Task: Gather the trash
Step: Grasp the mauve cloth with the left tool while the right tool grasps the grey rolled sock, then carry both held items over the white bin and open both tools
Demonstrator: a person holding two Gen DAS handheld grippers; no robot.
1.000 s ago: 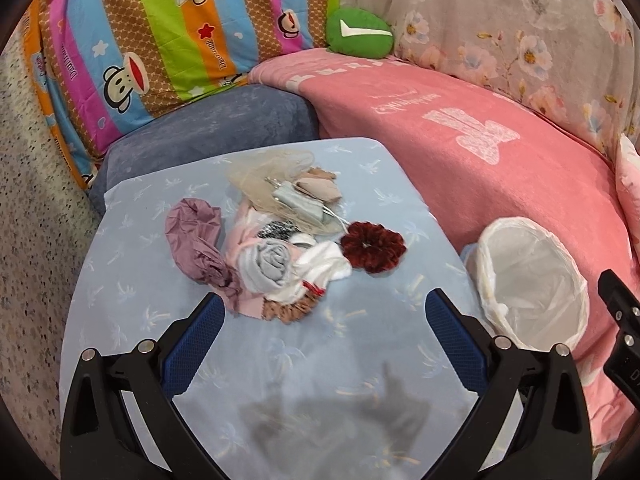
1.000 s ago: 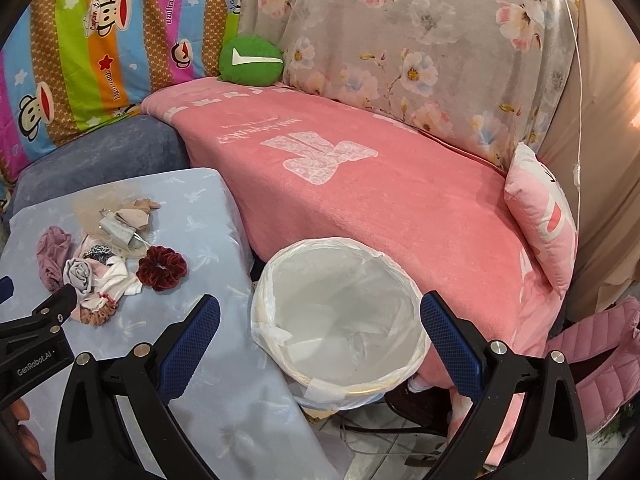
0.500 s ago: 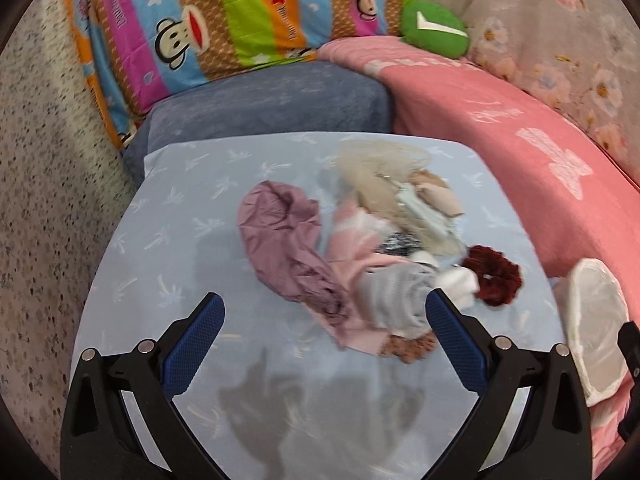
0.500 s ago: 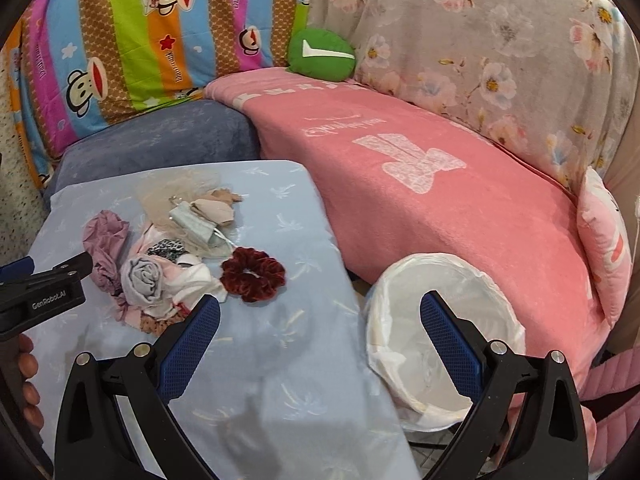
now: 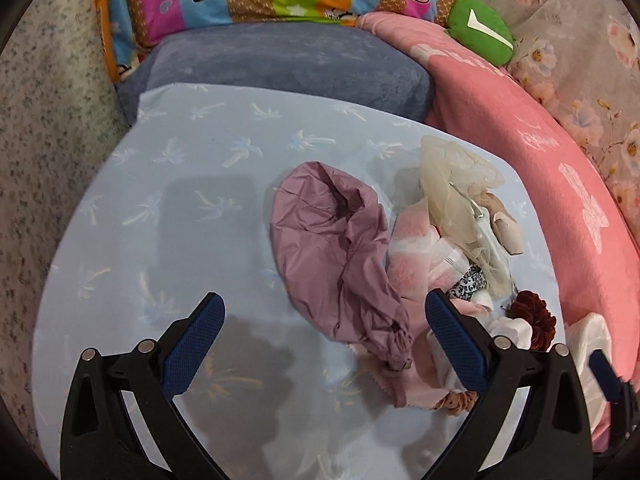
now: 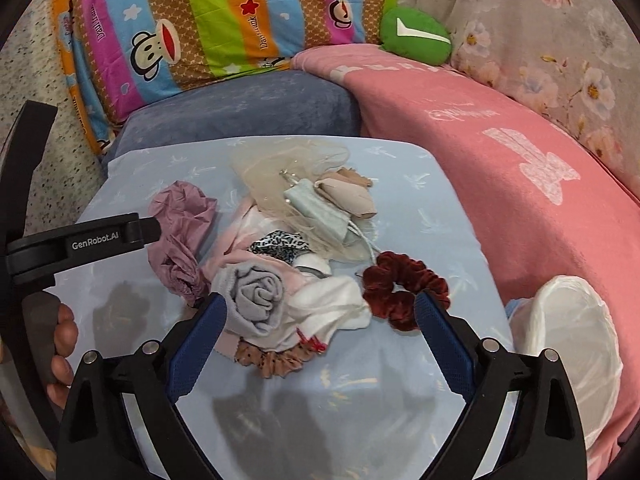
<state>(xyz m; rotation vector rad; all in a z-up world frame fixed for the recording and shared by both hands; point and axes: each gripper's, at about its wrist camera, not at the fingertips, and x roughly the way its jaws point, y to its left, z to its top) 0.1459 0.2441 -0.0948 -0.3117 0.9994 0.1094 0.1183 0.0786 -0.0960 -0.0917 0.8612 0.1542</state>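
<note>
A heap of trash lies on the light blue table (image 5: 200, 184): a crumpled mauve bag (image 5: 336, 248) (image 6: 180, 216), a beige mesh piece (image 5: 456, 188) (image 6: 280, 168), a rolled grey cloth (image 6: 256, 300), a white cloth (image 6: 332, 304) and a dark red scrunchie (image 6: 400, 284) (image 5: 534, 316). My left gripper (image 5: 322, 340) is open above the table, over the mauve bag's near end. My right gripper (image 6: 320, 332) is open, low over the grey and white cloths. The bin with a white liner (image 6: 572, 340) (image 5: 588, 344) stands at the table's right.
A pink-covered sofa (image 6: 520, 152) curves along the right, with a grey-blue cushion (image 6: 240, 108) behind the table and a green cushion (image 6: 416, 36) at the back. The left gripper's body (image 6: 80, 240) and the hand holding it show at the left of the right wrist view.
Both grippers have swung left and closer to the heap. The bin has slid to the right edge of both views. Both stay open.
</note>
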